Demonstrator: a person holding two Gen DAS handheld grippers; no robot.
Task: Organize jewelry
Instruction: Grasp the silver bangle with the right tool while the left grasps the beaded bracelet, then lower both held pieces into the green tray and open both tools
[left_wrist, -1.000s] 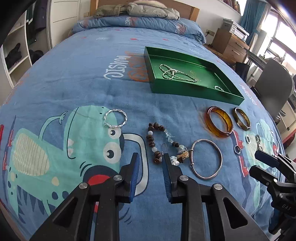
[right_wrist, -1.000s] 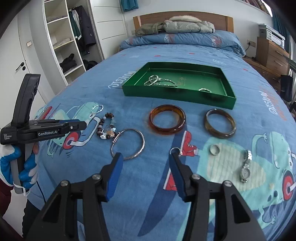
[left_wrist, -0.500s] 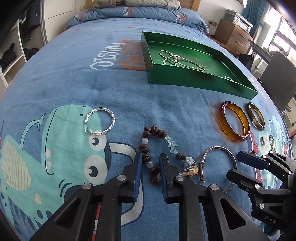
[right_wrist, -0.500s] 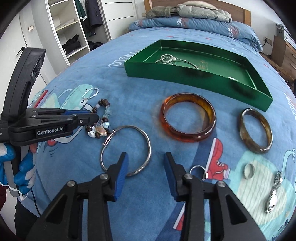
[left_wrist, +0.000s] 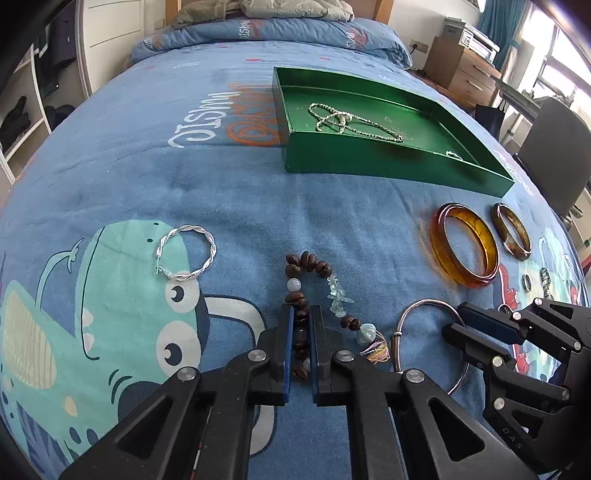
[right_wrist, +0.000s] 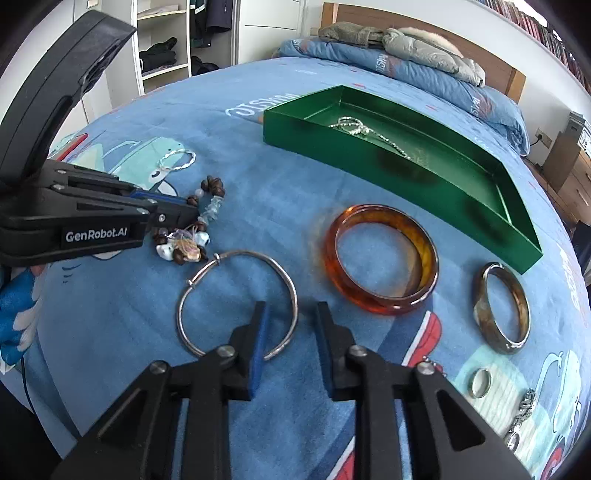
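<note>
Beaded bracelet: a loop of dark brown wooden beads, pale stone chips and a coloured thread tassel is lying on the blue cartoon-print bedspread, at its near side, well short of the tray.

Bracelet's long axis: the loop is running roughly away from the person, its near brown-bead strand sitting lengthwise in the left tool's gap.

Left gripper: the left gripper is closing narrowly around that strand, blue pads on either side of the beads; whether they are touching them yet I cannot tell.

Silver bangle: a thin plain silver wire bangle is lying just right of the tassel, flat on the cover.

Right gripper: the right gripper is standing moderately open, straddling the bangle's near right arc, the left finger inside the ring and the right finger outside.

Nearer hand: each tool is already at its own piece, so neither needs to cross over.

Destination: the shallow rectangular green tray is sitting farther up the bed, beyond both pieces and slightly right, with a silver chain necklace already inside.

Likely demand: both lifts will probably have to travel forward over the tray's near wall.
</note>
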